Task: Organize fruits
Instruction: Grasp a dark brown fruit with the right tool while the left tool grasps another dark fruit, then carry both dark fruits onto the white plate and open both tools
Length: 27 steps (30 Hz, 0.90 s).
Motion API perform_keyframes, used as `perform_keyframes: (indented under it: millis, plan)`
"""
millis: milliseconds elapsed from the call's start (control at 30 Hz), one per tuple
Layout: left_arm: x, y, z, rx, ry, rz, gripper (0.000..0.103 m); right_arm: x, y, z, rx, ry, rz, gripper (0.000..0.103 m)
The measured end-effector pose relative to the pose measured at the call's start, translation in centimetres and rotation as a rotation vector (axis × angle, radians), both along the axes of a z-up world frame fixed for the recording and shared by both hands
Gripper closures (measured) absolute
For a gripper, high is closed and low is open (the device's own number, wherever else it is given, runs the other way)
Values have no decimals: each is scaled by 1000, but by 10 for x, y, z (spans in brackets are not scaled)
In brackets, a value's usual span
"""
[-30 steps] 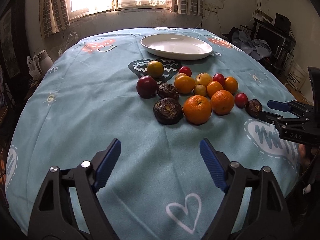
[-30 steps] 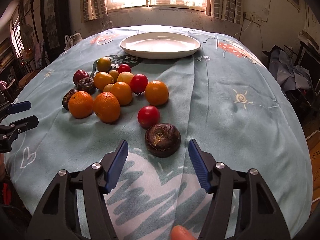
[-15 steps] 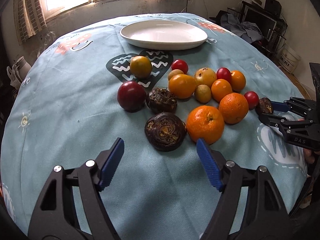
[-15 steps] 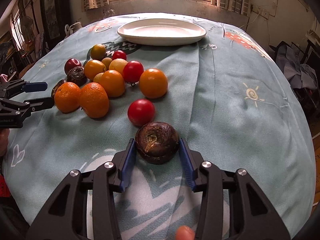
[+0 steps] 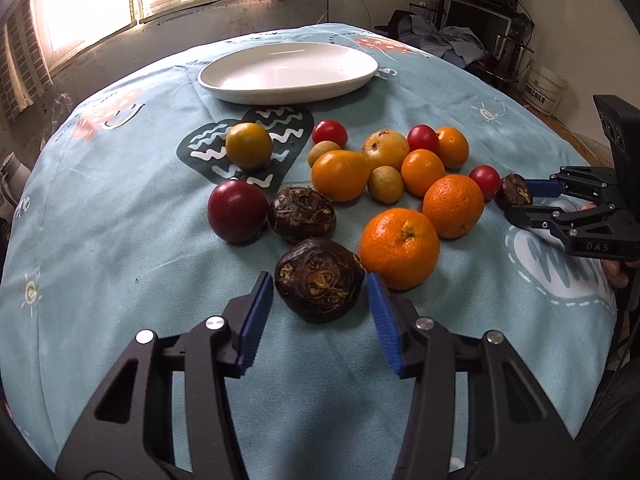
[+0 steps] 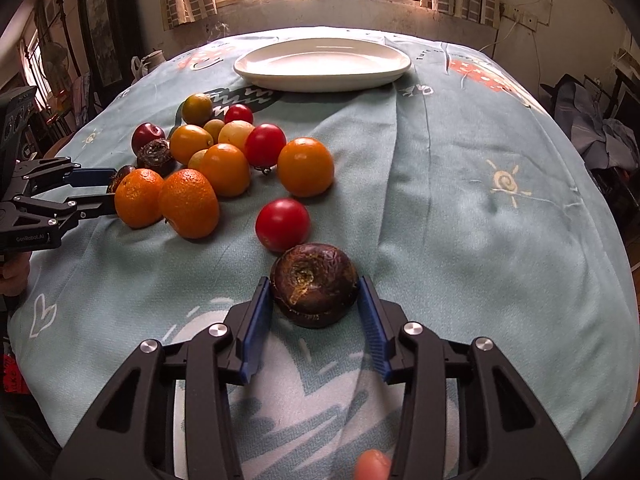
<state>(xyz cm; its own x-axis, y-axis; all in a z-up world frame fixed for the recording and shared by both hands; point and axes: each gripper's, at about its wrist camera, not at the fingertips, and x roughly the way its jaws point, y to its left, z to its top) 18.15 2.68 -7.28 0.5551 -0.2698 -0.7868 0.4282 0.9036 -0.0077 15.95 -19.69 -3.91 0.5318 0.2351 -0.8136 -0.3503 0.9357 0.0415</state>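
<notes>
Left wrist view: plate holds nothing, all fruit on cloth. Left tongs closing around dark fruit; right tongs clamp another dark fruit.

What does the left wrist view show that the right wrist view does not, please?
Only the left wrist view: a white bucket, and the wrinkled dark fruit in full, between the left gripper's closing jaws. Only the right wrist view: a framed picture and a fingertip at the bottom edge. Both: the white plate, the big orange, and the right gripper clamped on the smooth dark fruit.
</notes>
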Motion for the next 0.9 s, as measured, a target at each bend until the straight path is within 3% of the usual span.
perform_keyframes:
  millis: [167, 333, 533, 700, 800, 900]
  plan:
    - [15, -1, -7, -8, 37, 0, 51, 0, 0, 0, -3, -1, 0, 59]
    - [13, -3, -10, 18, 45, 3, 55, -1, 1, 0, -9, -3, 0, 59]
    - [5, 6, -4, -30, 47, 20, 56, -1, -2, 5, 21, -7, -7, 59]
    - [7, 19, 30, -138, 21, 19, 56, 10, 0, 35, 102, -45, 19, 59]
    - [35, 19, 62, -199, -6, 31, 56, 38, 7, 61, 138, -110, 24, 59]
    - [80, 8, 80, -187, -47, 68, 56, 86, 10, 73, 207, -121, -18, 59]
